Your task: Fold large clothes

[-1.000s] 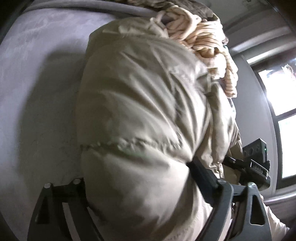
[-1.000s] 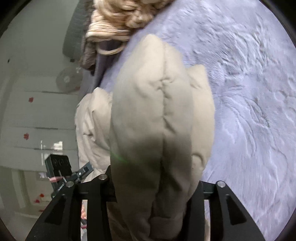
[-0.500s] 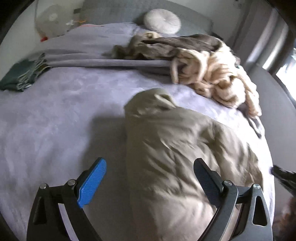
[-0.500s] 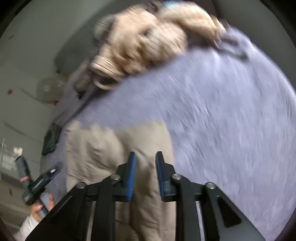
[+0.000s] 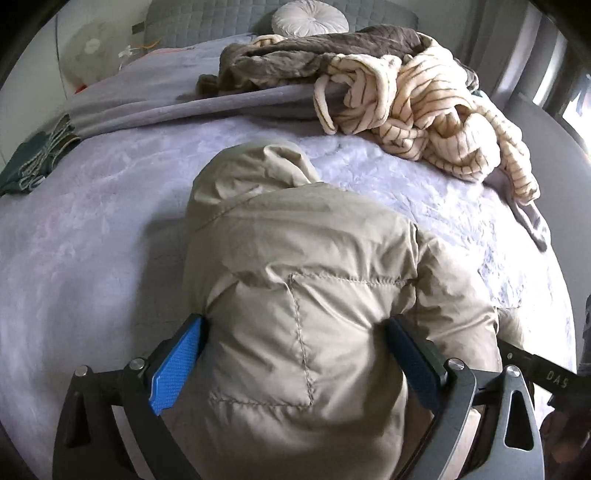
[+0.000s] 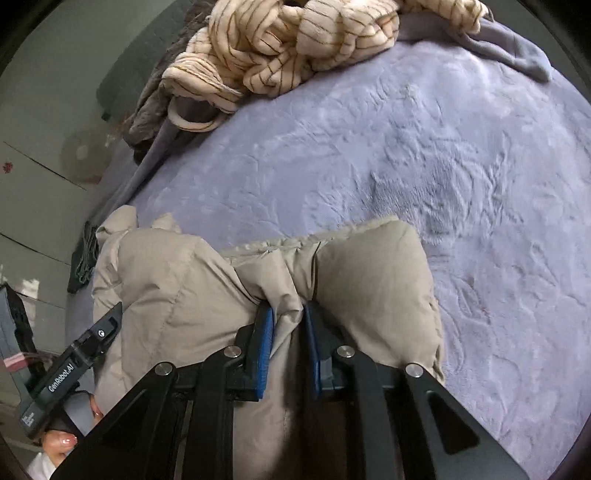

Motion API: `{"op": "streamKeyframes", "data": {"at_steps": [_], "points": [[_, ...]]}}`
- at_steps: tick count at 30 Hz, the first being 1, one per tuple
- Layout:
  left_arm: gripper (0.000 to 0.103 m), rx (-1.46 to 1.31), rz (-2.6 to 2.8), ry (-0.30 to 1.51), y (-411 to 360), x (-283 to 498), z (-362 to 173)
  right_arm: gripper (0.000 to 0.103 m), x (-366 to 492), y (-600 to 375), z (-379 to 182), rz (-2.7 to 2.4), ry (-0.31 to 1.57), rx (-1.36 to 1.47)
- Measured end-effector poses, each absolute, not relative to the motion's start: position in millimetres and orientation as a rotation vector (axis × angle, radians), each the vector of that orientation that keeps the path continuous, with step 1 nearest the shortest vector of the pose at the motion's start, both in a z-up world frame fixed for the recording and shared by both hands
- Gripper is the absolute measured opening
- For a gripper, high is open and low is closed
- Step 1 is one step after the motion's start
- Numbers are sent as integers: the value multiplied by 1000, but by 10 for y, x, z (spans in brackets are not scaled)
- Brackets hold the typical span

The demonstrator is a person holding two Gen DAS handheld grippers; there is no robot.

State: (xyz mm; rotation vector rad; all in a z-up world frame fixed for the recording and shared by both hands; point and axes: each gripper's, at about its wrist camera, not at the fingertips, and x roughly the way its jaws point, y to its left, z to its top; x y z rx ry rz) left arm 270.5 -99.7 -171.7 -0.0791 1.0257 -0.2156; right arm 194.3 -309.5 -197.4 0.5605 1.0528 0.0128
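A beige puffer jacket lies bunched on the lavender bed cover, hood pointing toward the head of the bed. My left gripper is wide open, its blue-padded fingers standing on either side of a thick fold of the jacket. In the right wrist view the jacket sits at the lower left. My right gripper is shut on a pinch of the jacket's fabric. The left gripper's body shows at the left edge there.
A cream striped garment and a brown garment are piled at the head of the bed, also seen in the right wrist view. A folded dark green cloth lies at the left edge. A round white cushion rests against the headboard.
Both grippers let go of the jacket and dropped it onto the bed. The right gripper has since closed on a pinch of fabric; the left has moved in, open, around a fold.
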Motion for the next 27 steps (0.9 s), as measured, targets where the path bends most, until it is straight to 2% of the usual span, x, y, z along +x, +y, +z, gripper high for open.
{"op": "streamKeyframes", "data": {"at_steps": [9, 13, 27], "points": [[97, -27, -170, 1065, -898, 2570, -1520, 18, 1804, -3076, -1659, 28, 1080, 545], [97, -6, -171, 1076, -826, 2407, -1394, 22, 1658, -3047, -1476, 49, 1092, 532], [97, 25, -171, 1157, -523, 1426, -1097, 22, 775, -2856, -1107, 50, 1139, 503]]}}
